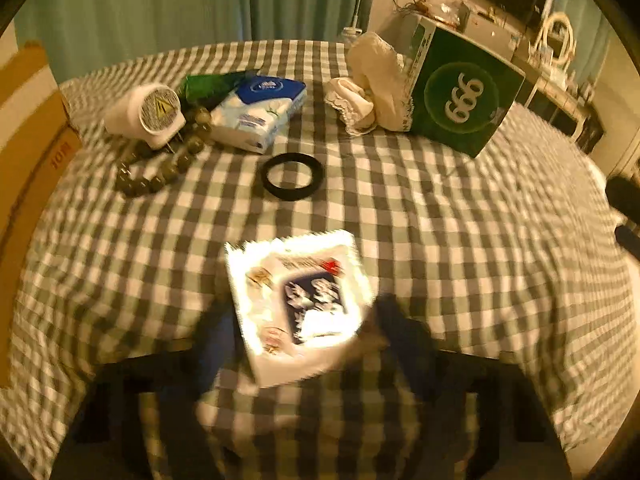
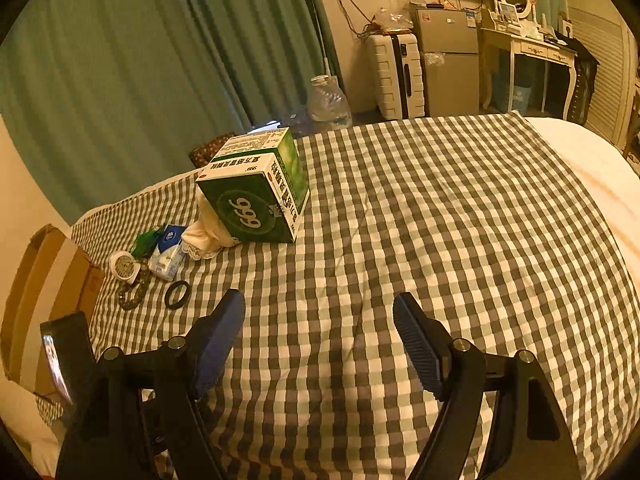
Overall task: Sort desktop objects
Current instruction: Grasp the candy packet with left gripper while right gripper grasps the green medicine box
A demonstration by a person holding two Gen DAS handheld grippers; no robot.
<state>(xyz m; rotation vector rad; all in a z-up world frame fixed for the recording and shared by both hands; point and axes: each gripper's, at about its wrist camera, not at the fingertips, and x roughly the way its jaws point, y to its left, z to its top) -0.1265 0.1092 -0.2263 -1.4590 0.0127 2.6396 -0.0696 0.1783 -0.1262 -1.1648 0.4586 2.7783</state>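
Note:
In the left wrist view my left gripper (image 1: 300, 312) is shut on a white and blue sachet (image 1: 298, 304), held above the checked cloth (image 1: 440, 240); the view is blurred. Ahead lie a black ring (image 1: 292, 176), a bead bracelet (image 1: 164, 164), a white plug adapter (image 1: 146, 114), a blue and white tissue pack (image 1: 260, 114), a green packet (image 1: 212, 84), cream lace socks (image 1: 372, 84) and a green 999 box (image 1: 460, 100). My right gripper (image 2: 320, 320) is open and empty over bare cloth; the box (image 2: 256, 192) and ring (image 2: 177, 294) lie to its far left.
A cardboard box (image 1: 28, 152) stands at the left edge of the cloth, also in the right wrist view (image 2: 48, 292). Green curtains (image 2: 160, 60), a water bottle (image 2: 328, 100), a suitcase (image 2: 398, 76), a small fridge (image 2: 448, 60) and a dressing table (image 2: 528, 48) stand beyond.

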